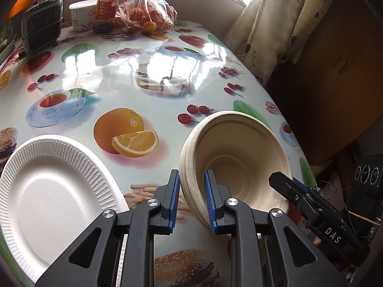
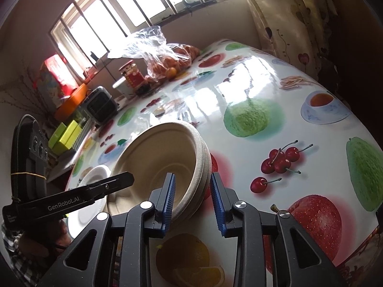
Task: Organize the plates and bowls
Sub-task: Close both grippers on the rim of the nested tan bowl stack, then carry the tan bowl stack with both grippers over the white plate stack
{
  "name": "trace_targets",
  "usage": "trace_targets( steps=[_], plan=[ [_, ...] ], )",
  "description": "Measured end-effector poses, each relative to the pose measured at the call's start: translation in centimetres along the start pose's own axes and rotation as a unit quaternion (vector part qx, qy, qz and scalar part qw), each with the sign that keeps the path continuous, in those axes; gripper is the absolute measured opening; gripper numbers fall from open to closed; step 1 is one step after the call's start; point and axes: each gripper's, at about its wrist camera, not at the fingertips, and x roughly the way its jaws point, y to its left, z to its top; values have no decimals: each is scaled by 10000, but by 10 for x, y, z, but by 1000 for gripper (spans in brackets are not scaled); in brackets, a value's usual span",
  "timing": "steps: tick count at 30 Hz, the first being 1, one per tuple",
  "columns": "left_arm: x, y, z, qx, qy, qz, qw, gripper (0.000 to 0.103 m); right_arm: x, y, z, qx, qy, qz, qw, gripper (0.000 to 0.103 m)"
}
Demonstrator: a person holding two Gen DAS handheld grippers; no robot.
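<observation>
A stack of beige paper bowls [image 1: 235, 153] sits nested on the fruit-print table [image 1: 119, 71]. My left gripper [image 1: 191, 201] straddles its left rim, one blue pad outside and one inside, with gaps on both sides. My right gripper [image 2: 192, 197] straddles the opposite rim of the same stack [image 2: 158, 160], its jaws wider than the rim. The right gripper shows in the left wrist view [image 1: 311, 203] beside the bowls. A white ribbed paper plate [image 1: 45, 196] lies flat on the table left of the bowls; it also shows in the right wrist view [image 2: 95, 174].
At the far end stand a bag of oranges [image 1: 148, 12], a red-labelled jar [image 1: 106, 9], a white tub [image 1: 81, 14] and a small black appliance [image 1: 42, 24]. A curtain [image 1: 275, 19] hangs beyond the table's right edge. Green boxes [image 2: 64, 134] lie off the table's left side.
</observation>
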Motion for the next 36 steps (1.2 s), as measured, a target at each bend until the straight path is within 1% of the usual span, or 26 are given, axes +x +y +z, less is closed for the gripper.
trace_targets(
  steps=[10,14,16,25,36],
  plan=[
    [0,-1,0,27,-13,37,10000,22,0,0,-1,25,-9,-50,10000,28],
    [-1,-1,1,44,-37,75,10000,22,-1,0,0,13,-21,-81,10000,24],
    [-2,-1,1,44,-42,75,10000,22,-1,0,0,22,-24,-84,10000,23],
    [-2,-2,1,66,-51,87,9999,22,-2,0,0,18,-29,-79,10000,23],
    [-15,-6,2,106,-193,129,9997,22,-7,3,11,-43,-120,-29,9999,23]
  ],
)
